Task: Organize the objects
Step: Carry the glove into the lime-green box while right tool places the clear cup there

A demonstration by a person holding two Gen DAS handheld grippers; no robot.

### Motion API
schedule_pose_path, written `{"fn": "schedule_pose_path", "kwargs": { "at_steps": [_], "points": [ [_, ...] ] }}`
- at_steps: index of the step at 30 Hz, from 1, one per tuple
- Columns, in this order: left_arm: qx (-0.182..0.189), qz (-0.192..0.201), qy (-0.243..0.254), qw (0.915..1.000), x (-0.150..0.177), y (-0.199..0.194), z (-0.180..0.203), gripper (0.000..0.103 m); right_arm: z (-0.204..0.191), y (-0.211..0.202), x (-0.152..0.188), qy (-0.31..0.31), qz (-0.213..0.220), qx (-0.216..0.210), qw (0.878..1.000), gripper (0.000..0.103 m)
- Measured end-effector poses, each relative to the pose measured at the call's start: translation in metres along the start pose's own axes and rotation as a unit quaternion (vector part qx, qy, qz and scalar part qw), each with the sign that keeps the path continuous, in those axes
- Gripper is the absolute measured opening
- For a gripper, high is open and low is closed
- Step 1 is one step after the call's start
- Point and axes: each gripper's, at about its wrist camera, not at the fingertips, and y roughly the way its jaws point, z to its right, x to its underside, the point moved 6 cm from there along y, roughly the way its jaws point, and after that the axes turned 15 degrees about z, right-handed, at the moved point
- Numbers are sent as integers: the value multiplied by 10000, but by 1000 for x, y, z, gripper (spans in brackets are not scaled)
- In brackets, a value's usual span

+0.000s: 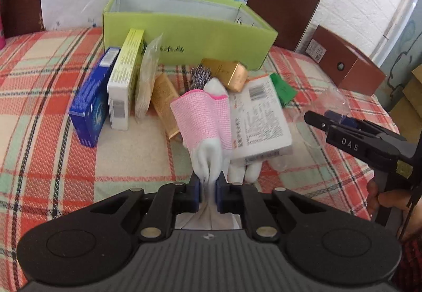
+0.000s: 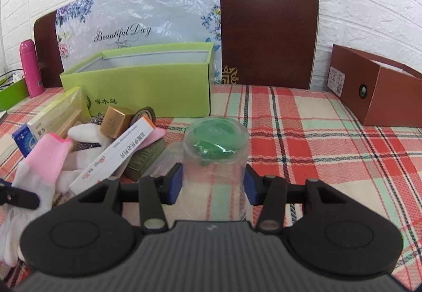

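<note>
While the pile of small goods lay on the plaid cloth (image 2: 303, 117) in front of the green box (image 1: 190, 36), both grippers already had something between their pads. The left gripper (image 1: 208, 193) was pinched almost fully closed on the white fingers of a glove (image 1: 204, 128), whose pink cuff stood up and away toward the box, so its long axis ran near to far, straight ahead of that hand. The right gripper (image 2: 213, 185) had its blue pads at half width against the sides of a clear cup (image 2: 215, 160) lying with its base pointing far; whether the pads pressed hard could not be told. The green box was far and left of the cup, and directly beyond the glove, so the left hand looked the better placed for a drop. The box's white inside showed nothing in the part visible. A brown box (image 2: 377, 91) sat far right, its contents hidden. Cartons, a gold box (image 1: 226, 71) and a white pack (image 1: 261, 120) remained outside.
</note>
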Motion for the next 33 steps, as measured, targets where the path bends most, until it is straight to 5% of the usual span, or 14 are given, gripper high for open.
{"fn": "schedule_pose_path", "kwargs": {
  "at_steps": [7,21,33],
  "points": [
    [73,630,162,9979,-42,-21,3,10,3,-21,-42,38,591,-76,9982,47],
    [-643,1629,208,9843,-145,-9,-28,10,-33,6,-100,-348,1276,-553,9897,47],
    [-404,1528,317,9869,-215,81,-12,10,-42,67,-122,-587,1409,-569,9866,47]
  ]
}}
